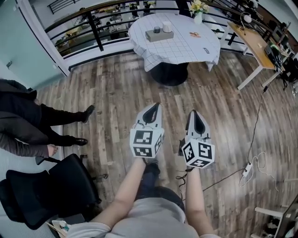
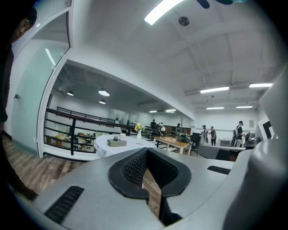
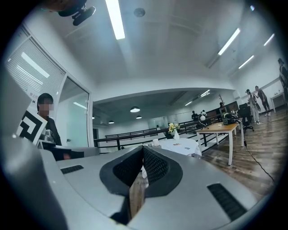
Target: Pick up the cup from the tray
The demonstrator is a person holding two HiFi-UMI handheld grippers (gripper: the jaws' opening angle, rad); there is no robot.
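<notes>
A grey tray (image 1: 159, 35) sits on the far round table (image 1: 186, 46), which is covered in a white checked cloth. On the tray stand a white cup (image 1: 166, 26) and a small dark cup (image 1: 157, 29). My left gripper (image 1: 153, 106) and right gripper (image 1: 193, 113) are side by side over the wood floor, well short of the table, both shut and empty. The left gripper view shows the tray (image 2: 116, 143) and white cup (image 2: 122, 136) far beyond the shut left gripper (image 2: 146, 150). In the right gripper view the cup (image 3: 155, 142) shows just past the right gripper (image 3: 143, 148).
A vase of flowers (image 1: 198, 14) stands at the table's far edge. A black railing (image 1: 93, 23) runs behind it. A wooden desk (image 1: 253, 42) is at the right. A person (image 1: 28, 125) and a black office chair (image 1: 46, 188) are at the left. A cable with a power strip (image 1: 247, 169) lies on the floor at the right.
</notes>
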